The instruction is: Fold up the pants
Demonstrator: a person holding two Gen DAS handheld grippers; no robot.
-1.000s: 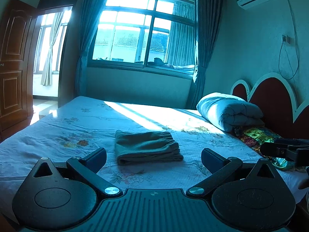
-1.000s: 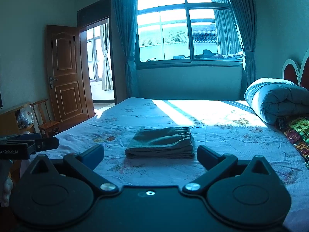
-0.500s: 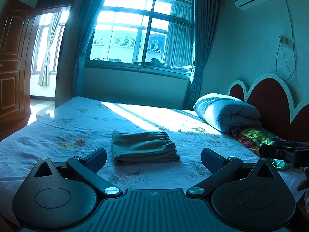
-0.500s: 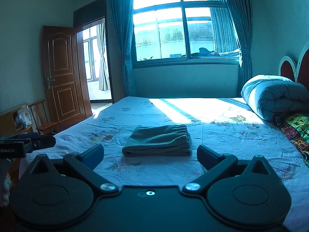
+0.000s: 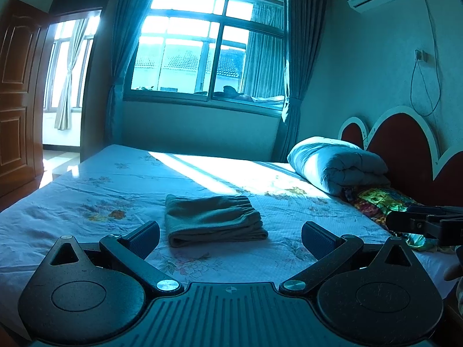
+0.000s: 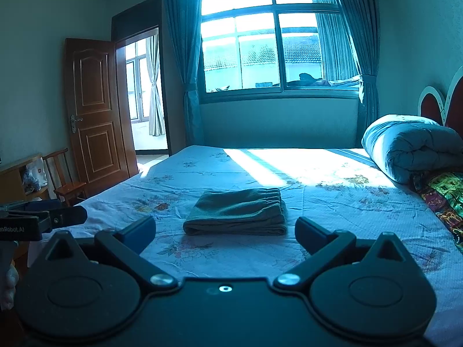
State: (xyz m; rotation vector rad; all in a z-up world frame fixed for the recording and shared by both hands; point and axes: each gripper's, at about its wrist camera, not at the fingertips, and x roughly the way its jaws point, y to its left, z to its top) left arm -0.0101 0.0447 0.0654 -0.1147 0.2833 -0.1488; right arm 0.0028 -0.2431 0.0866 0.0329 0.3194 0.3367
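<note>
The olive-green pants lie folded into a compact rectangle on the flowered bed sheet, elastic waistband at the far end. They also show in the right wrist view. My left gripper is open and empty, held back from the pants at the near side of the bed. My right gripper is open and empty, also short of the pants. The right gripper shows at the right edge of the left wrist view; the left gripper shows at the left edge of the right wrist view.
A rolled grey quilt and a colourful cloth lie by the red headboard. A window with curtains is beyond the bed. An open wooden door and a small chair stand at the left.
Both grippers have risen and drawn back slightly, so the folded pants sit lower in view. The pants have not moved; both grippers stay open.
</note>
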